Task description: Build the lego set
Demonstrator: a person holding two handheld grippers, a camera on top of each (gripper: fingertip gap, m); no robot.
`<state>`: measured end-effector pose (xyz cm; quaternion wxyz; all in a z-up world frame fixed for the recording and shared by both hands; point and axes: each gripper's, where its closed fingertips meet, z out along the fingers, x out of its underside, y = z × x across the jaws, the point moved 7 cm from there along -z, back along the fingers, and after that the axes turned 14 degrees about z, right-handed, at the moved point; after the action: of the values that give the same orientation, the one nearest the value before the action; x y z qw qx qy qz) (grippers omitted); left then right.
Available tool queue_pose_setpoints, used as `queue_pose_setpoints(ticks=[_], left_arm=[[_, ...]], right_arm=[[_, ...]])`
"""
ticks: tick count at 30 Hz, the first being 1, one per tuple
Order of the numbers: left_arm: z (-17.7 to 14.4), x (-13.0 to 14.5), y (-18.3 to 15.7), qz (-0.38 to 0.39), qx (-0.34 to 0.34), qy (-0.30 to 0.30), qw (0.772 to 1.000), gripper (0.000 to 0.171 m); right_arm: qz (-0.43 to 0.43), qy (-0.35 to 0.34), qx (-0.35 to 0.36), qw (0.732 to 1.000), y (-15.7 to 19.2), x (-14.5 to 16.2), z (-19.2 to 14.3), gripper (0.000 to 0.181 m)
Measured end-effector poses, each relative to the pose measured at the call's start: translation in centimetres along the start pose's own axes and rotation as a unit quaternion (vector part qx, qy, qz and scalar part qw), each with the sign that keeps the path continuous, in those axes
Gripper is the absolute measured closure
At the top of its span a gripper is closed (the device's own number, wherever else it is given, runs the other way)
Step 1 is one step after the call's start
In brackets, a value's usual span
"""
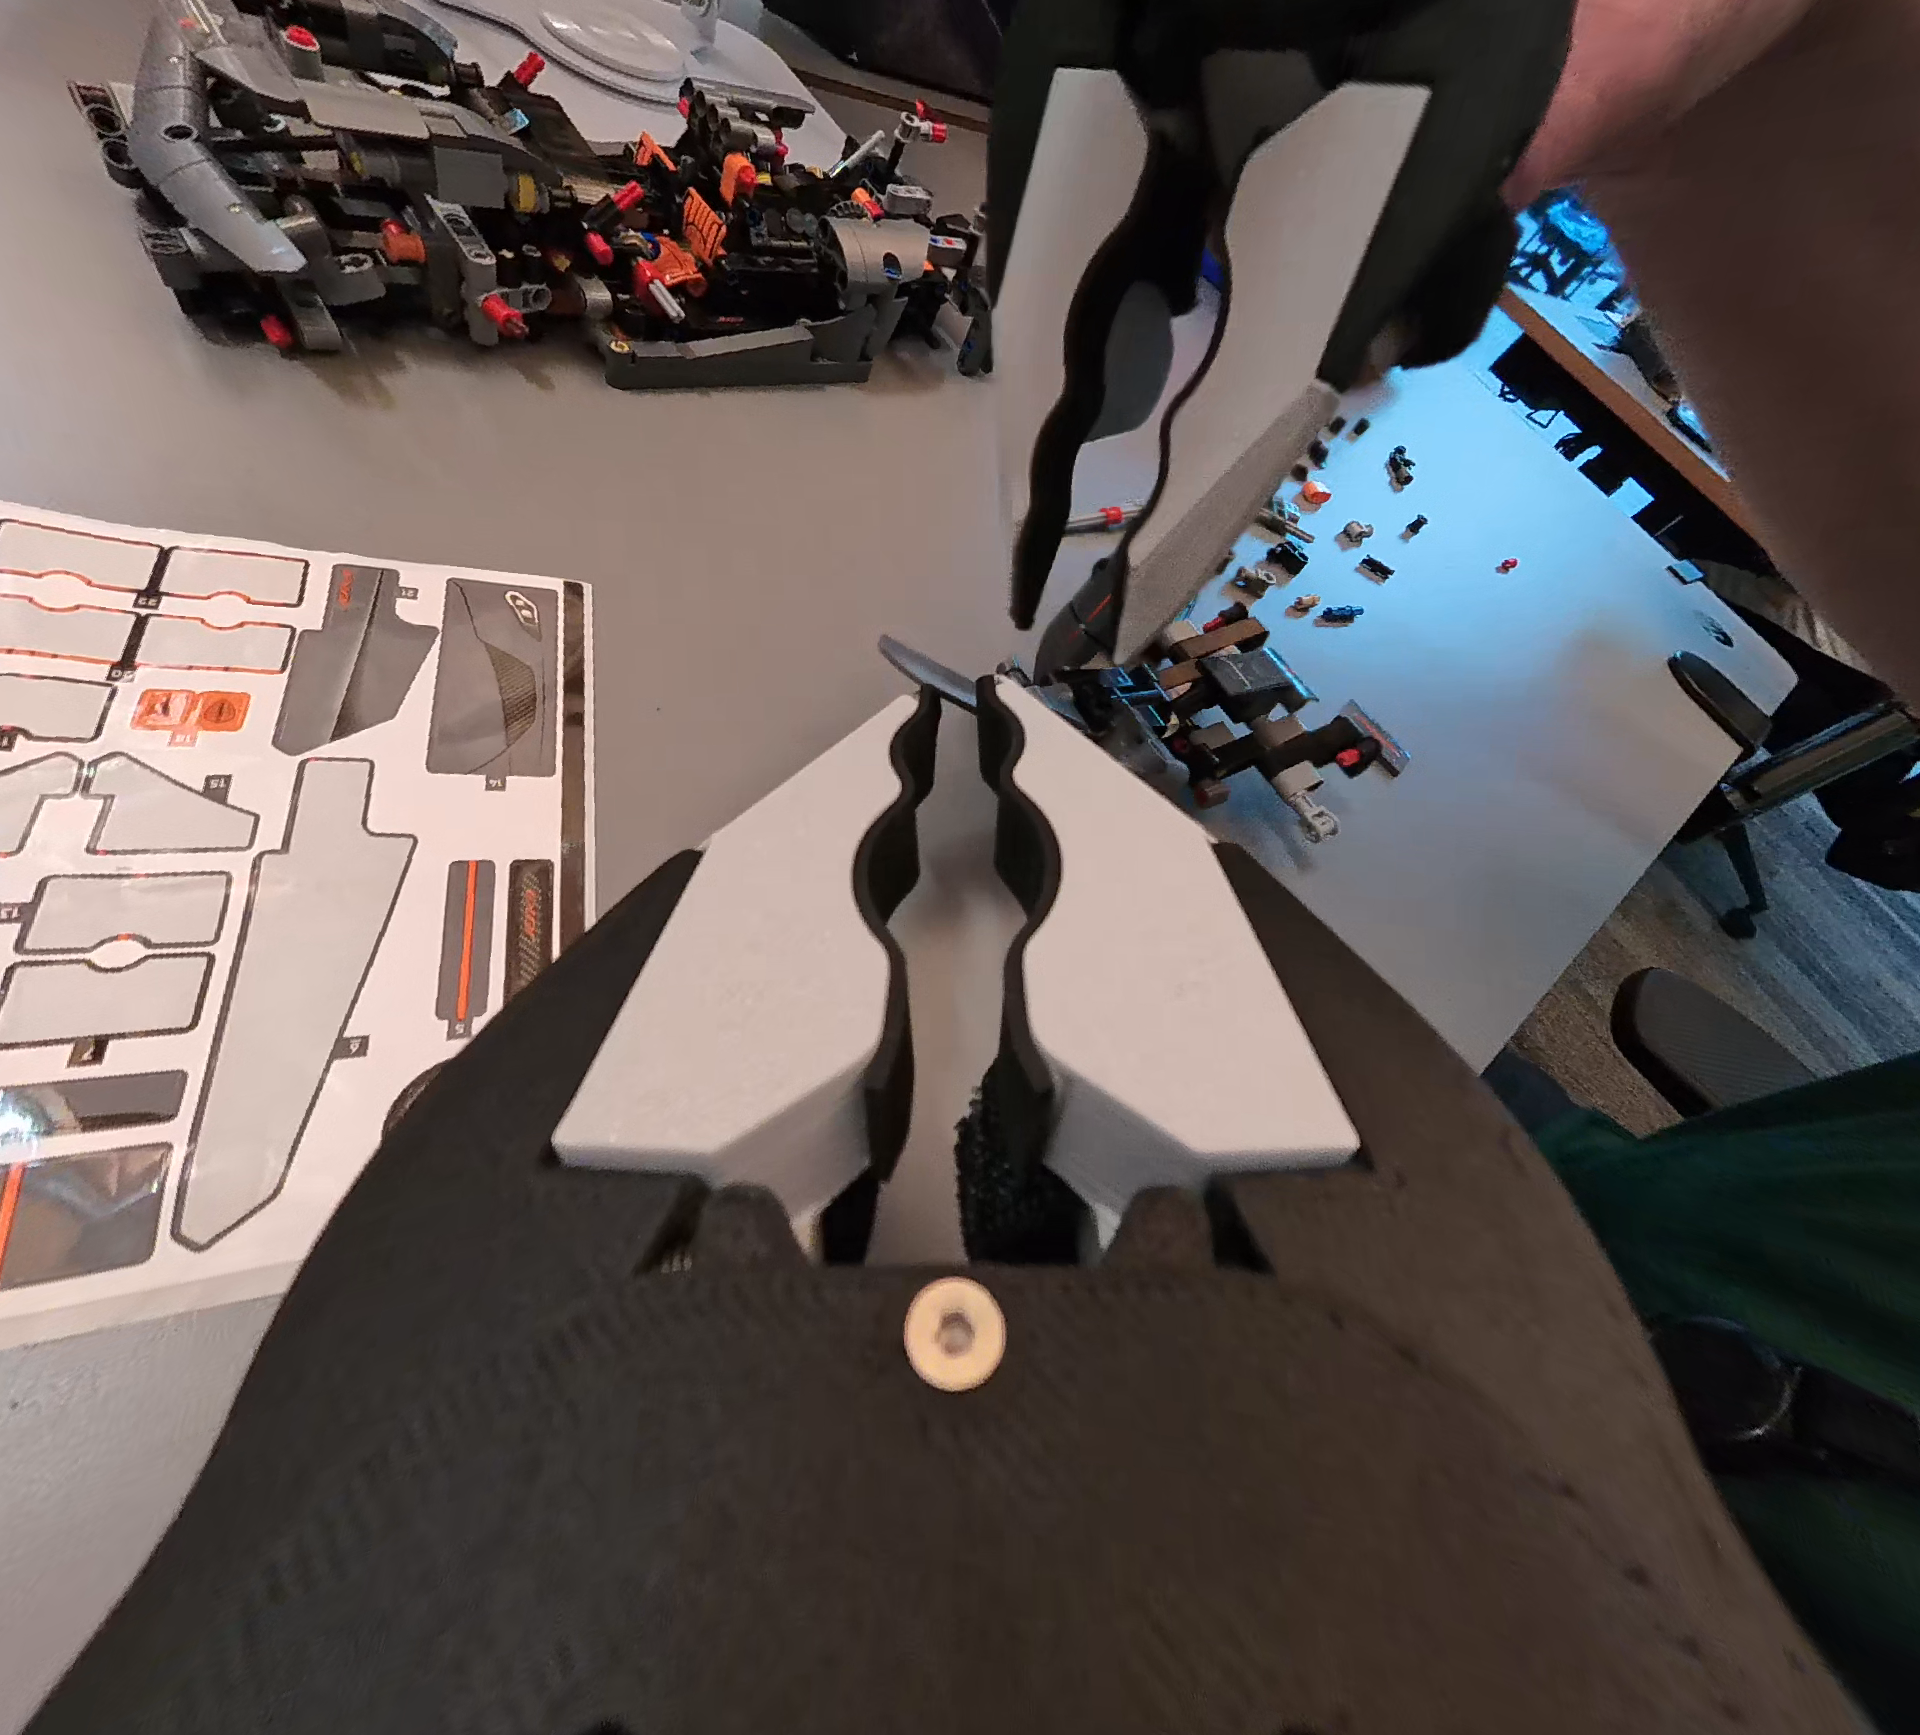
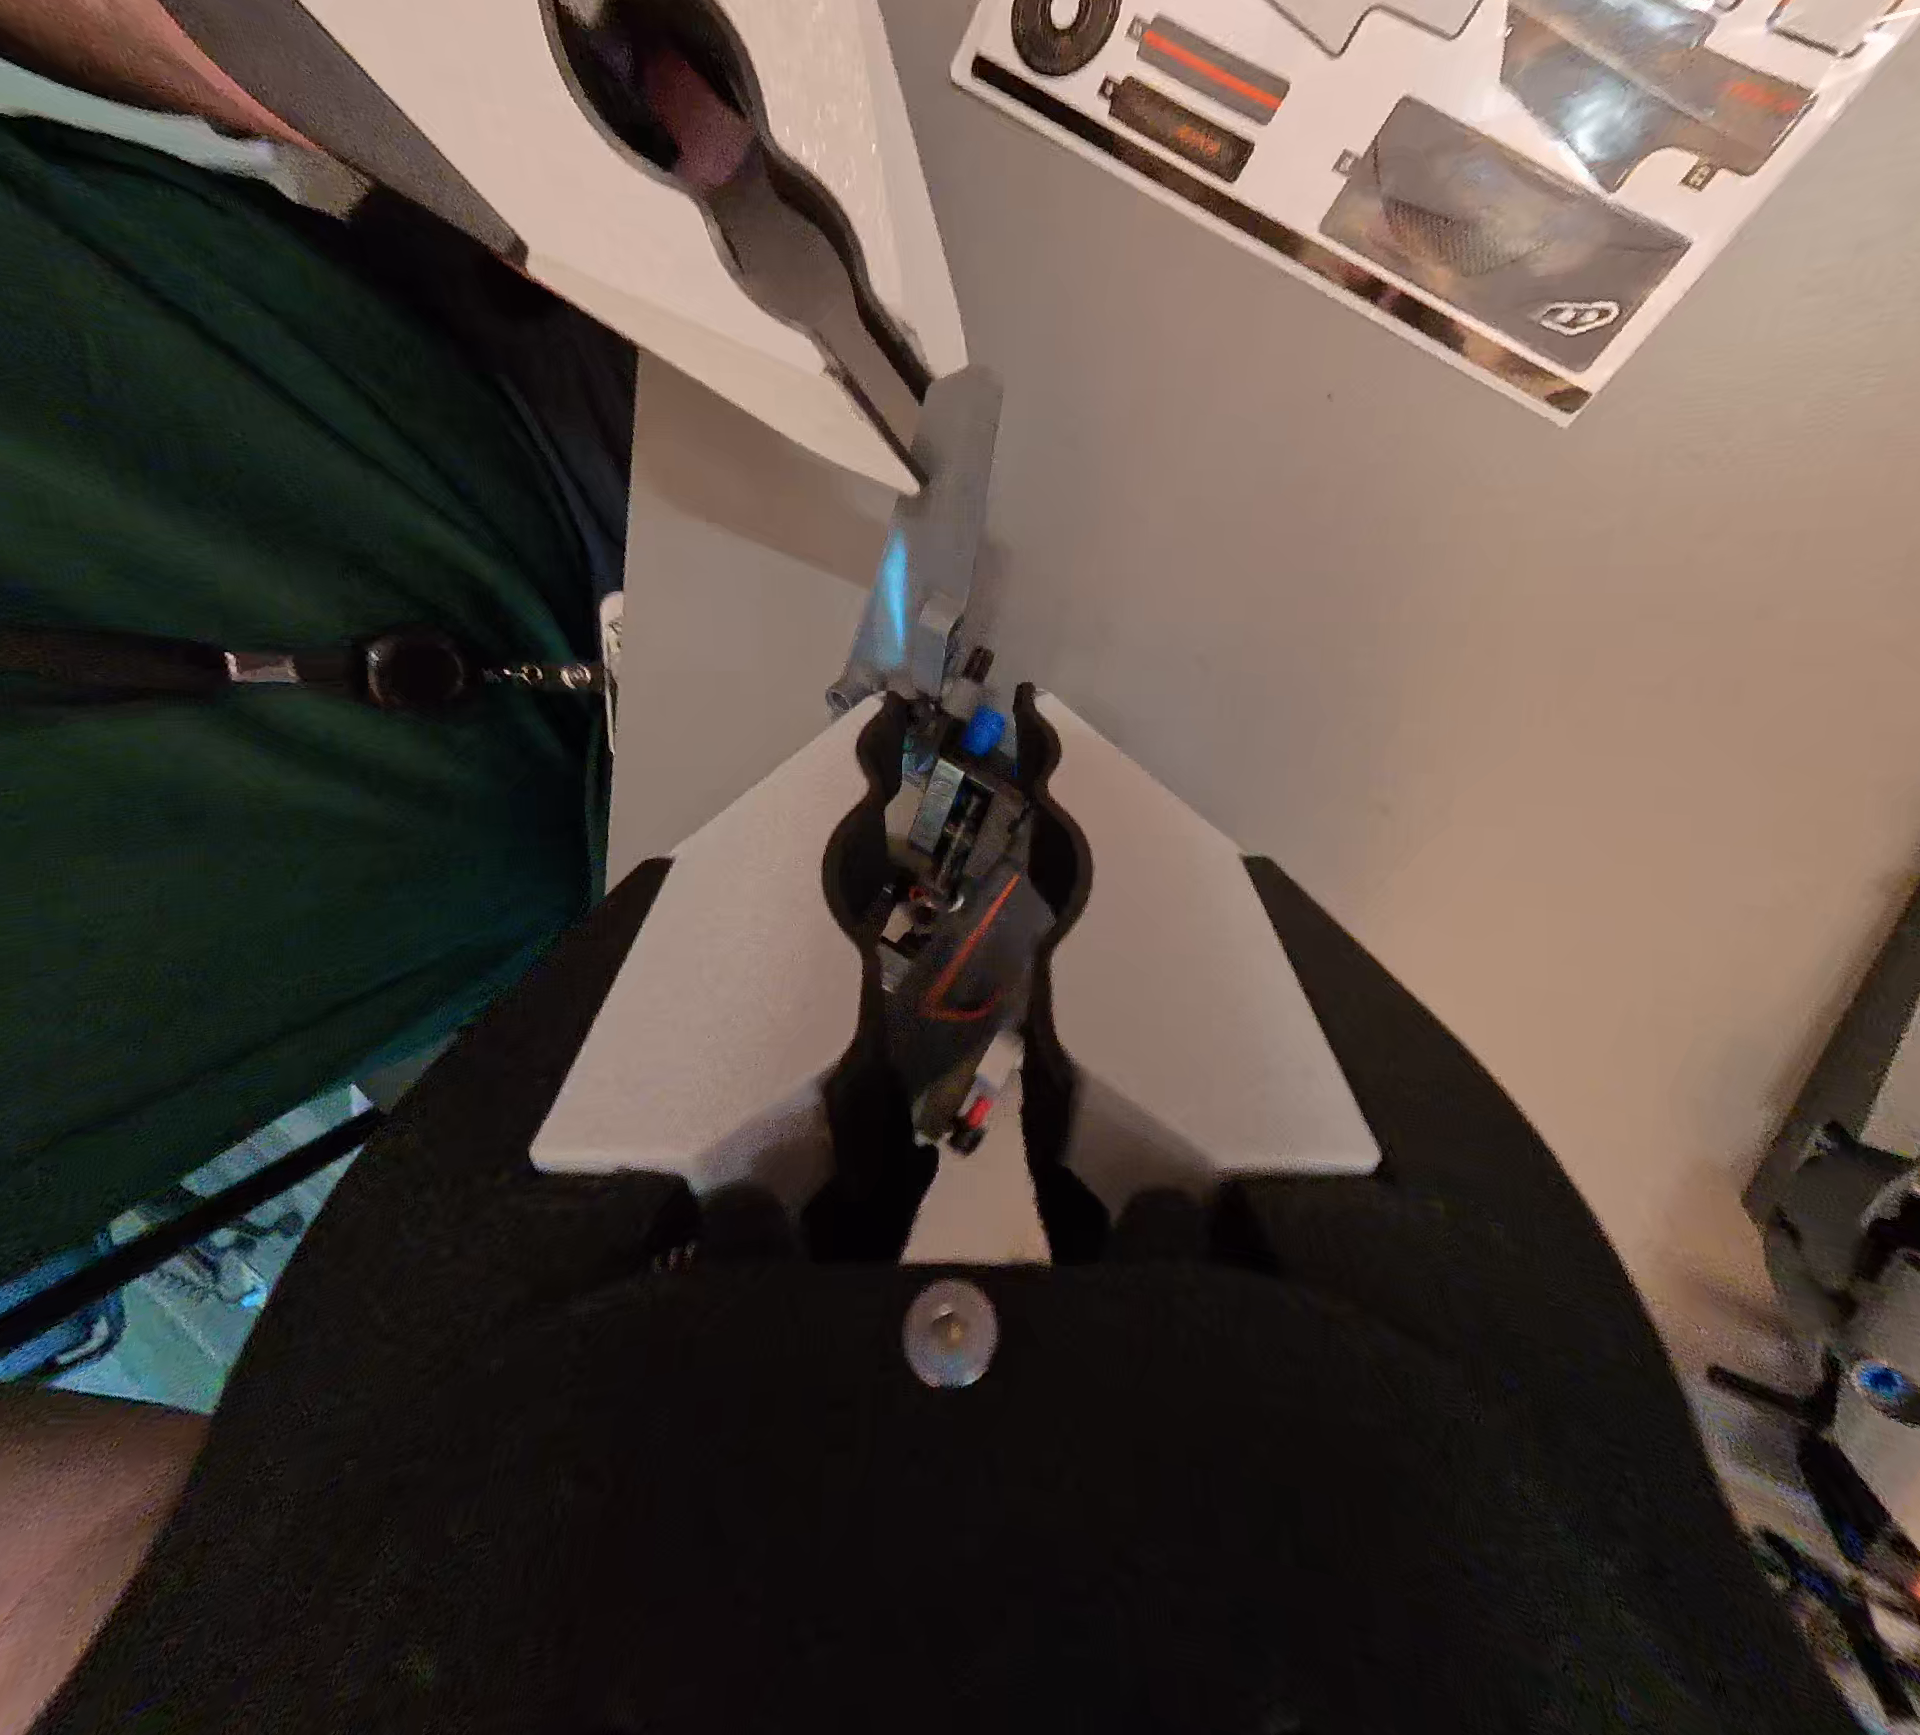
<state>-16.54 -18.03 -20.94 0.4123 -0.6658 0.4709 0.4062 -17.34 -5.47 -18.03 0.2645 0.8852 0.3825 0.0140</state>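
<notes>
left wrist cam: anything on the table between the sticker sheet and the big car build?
Nothing. In the left wrist view only bare grey table separates the sticker sheet from the car build; the loose pieces lie farther right.

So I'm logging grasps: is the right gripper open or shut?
Shut on the dark subassembly: in its own wrist view the right gripper has both fingers pressed against the piece's sides, holding it above the table.

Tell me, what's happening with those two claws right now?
Left gripper pinches a thin grey panel piece. Right gripper clamps a small dark lego sub-assembly with orange line. The two meet above the grey table; nothing blocking.
</notes>
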Motion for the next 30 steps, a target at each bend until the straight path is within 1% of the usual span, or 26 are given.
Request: queue_pose_setpoints(ticks=[5,12,16,18,20,22,26,30], left_arm=[[0.1,0.3,0.1,-0.005,0.003,0.001,1.0,0.167],[0.2,0.2,0.2,-0.002,0.005,0.0,1.0,0.167],[0.2,0.2,0.1,0.003,0.005,-0.003,1.0,0.167],[0.2,0.2,0.1,0.004,0.004,-0.004,1.0,0.167],[0.2,0.2,0.1,0.004,0.004,-0.004,1.0,0.167],[0.2,0.2,0.1,0.003,0.004,-0.004,1.0,0.167],[0.3,0.1,0.1,0.005,0.006,-0.004,1.0,0.167],[0.4,0.1,0.3,0.002,0.012,-0.004,1.0,0.168]], right_arm=[[0.007,-0.009,-0.052,0.999,-0.6,-0.3,0.2,0.161],[0.004,0.035,-0.099,0.994,-1.6,-0.5,1.0,0.158],[0.012,0.067,-0.142,0.988,-2.2,-0.4,2.0,0.152],[0.004,0.081,-0.16,0.984,-2.2,-0.3,2.5,0.156],[-0.004,0.083,-0.179,0.98,-2.1,-0.3,2.7,0.164],[-0.016,0.074,-0.185,0.98,-2.1,-0.3,2.6,0.166],[-0.021,0.057,-0.208,0.976,-2.4,0.0,2.4,0.167],[-0.005,0.047,-0.242,0.969,-2.7,0.3,2.4,0.165]])
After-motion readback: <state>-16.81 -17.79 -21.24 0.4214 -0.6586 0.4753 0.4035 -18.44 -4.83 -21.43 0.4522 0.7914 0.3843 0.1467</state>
